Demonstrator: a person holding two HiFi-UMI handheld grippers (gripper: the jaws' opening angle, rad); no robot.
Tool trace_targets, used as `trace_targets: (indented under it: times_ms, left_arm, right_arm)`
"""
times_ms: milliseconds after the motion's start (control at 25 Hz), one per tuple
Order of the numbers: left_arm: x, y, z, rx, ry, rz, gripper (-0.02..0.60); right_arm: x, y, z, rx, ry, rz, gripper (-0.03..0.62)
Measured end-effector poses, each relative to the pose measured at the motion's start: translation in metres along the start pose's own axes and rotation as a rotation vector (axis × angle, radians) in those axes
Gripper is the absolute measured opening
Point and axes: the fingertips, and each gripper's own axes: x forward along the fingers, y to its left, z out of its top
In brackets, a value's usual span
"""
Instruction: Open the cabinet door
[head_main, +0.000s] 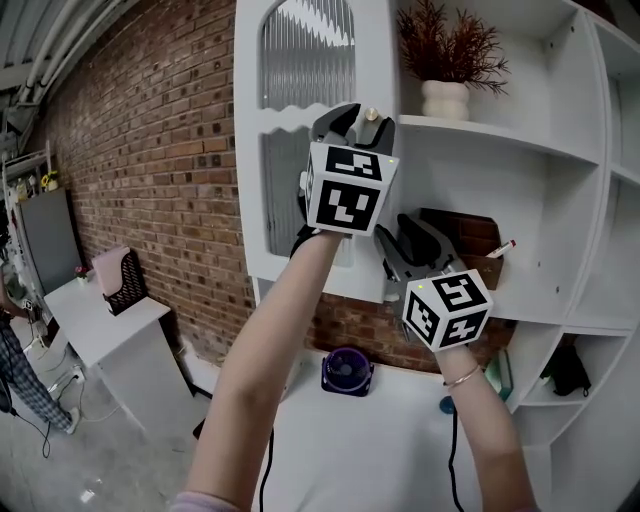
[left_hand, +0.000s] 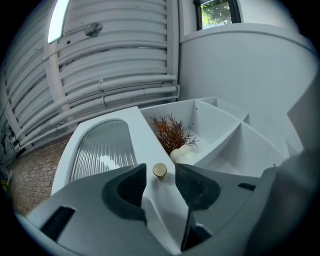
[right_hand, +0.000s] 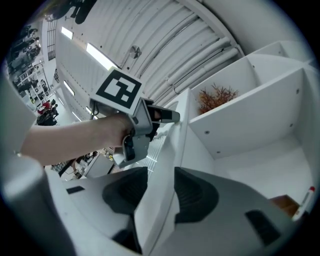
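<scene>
The white cabinet door has an arched ribbed-glass pane and a small brass knob near its right edge. My left gripper is raised at the knob. In the left gripper view the gripper stands open, and the knob sits between its tips without touching either pad. Lower down, my right gripper is at the door's right edge. In the right gripper view the jaws of this gripper are closed on that door edge. The left gripper shows above.
Open white shelves stand right of the door, with a dried plant in a white pot and a brown box below. A purple fan sits on the white table. The brick wall and a white desk are at left.
</scene>
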Motion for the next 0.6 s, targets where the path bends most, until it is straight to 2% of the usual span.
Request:
trace_targets:
  times_ms: [360,480,600]
  left_arm:
    - [0.008,-0.005,-0.002,-0.018,0.004,-0.003,0.132]
    - [0.006,0.002,-0.003,-0.044,0.001,0.013,0.075]
    - [0.004,0.004,-0.003,-0.036,0.006,0.021,0.075]
  right_arm:
    - [-0.003,-0.006,-0.009,0.019,0.039,-0.025,0.158]
    - [-0.005,-0.006,-0.016,0.018,0.060,-0.025,0.160]
    - [-0.007,-0.002,-0.023,0.021,0.078,-0.021,0.160]
